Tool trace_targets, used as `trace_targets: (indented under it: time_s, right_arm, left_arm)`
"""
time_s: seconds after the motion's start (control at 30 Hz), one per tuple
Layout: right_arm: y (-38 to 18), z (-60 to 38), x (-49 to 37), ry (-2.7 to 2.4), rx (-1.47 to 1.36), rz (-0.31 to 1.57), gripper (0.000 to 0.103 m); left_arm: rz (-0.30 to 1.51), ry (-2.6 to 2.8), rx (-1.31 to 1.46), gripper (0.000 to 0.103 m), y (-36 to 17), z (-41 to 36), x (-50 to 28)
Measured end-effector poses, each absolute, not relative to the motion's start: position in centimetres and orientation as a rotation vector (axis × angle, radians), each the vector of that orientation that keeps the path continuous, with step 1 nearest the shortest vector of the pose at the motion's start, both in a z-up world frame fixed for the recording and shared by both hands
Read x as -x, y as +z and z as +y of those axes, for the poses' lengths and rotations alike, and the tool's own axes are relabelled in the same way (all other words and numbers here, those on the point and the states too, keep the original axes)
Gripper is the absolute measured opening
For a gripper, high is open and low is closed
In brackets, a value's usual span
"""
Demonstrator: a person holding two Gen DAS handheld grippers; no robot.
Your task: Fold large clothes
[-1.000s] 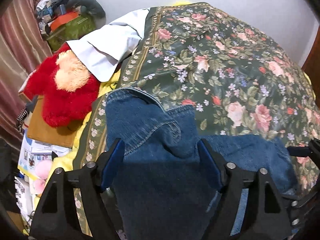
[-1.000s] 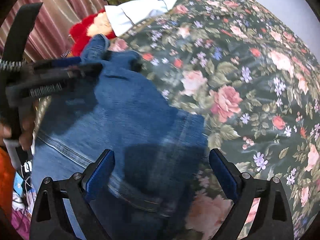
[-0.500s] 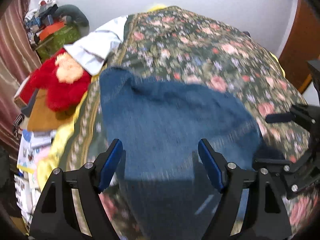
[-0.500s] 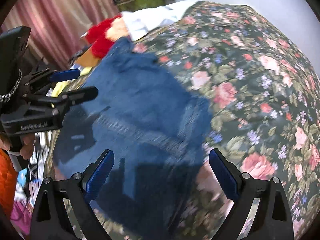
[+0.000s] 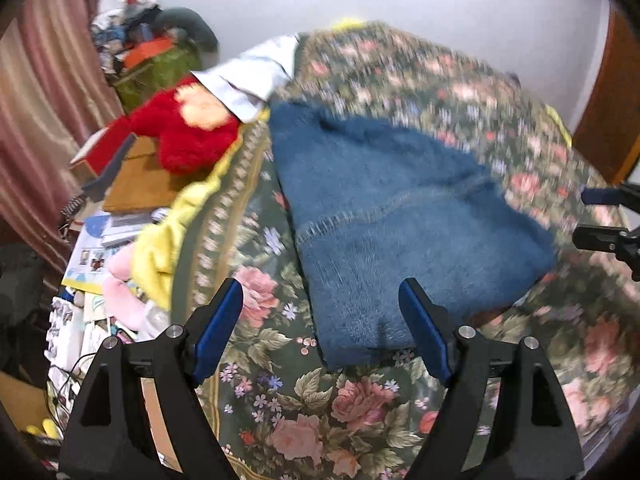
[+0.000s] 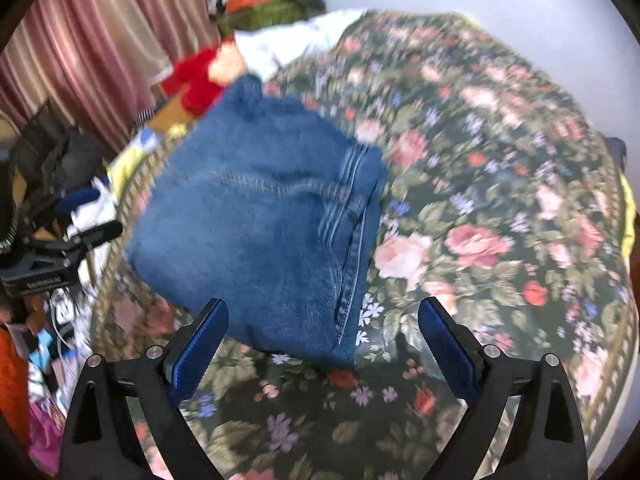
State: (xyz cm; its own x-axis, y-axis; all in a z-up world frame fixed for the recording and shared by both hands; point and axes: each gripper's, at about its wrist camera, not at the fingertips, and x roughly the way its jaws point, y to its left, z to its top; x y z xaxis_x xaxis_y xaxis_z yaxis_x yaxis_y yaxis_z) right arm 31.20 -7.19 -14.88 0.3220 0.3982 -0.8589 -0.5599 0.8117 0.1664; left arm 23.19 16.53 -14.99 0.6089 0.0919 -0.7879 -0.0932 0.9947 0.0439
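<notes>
- Clutter at nine o'clock in my left wrist view: a red plush toy [image 5: 188,132], papers and boxes crowd the floor beside the bed [image 5: 340,408], so I have no room to swing out that way.
- Left gripper [image 5: 320,336] has its tongs spread wide with nothing between them, hanging above the near hem.
- Jeans [image 5: 400,216] lie folded into a compact blue block on the floral cover, centre-left, their far end near the plush at eleven o'clock.
- Right gripper [image 6: 324,348] is likewise wide apart and empty, above the block's near corner.
- I judge one fold as just laid down; next I would either halve the block again or tidy its edges, which means coming down on a hem.
- Open floral cover from one to four o'clock gives me free room; the right side seam [image 6: 352,232] looks the cleanest edge to take.
</notes>
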Motion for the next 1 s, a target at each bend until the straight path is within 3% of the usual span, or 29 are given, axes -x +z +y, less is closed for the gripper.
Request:
trace_targets:
  time_s: [0.47,0.7,0.8,0.87,1.0]
  right_arm:
    - [3.0,-10.1,-20.2,0.718,0.031,0.508,0.095]
    - [6.6,-10.7,-14.3,0.671,0.005,0.307,0.095]
    - [6.9,-10.8,-12.6,0.638,0.001,0.277,0.095]
    - [6.9,-11.0,-12.0,0.614,-0.002,0.277,0.098]
    - [6.5,-11.6,-11.4,0.557,-0.014,0.29,0.103]
  left_arm:
    - [0.358,0.103,0.018,0.08,1.1,11.1,-12.9]
    - [0.188,0.13,-0.025,0.082,3.6,7.3,-8.5]
    - [0.157,0.146,-0.032,0.09,3.6,6.4,-7.3]
    - [0.147,0.151,-0.039,0.1,3.5,6.1,-6.7]
    - [0.144,0.168,-0.046,0.102,3.0,5.7,-6.1]
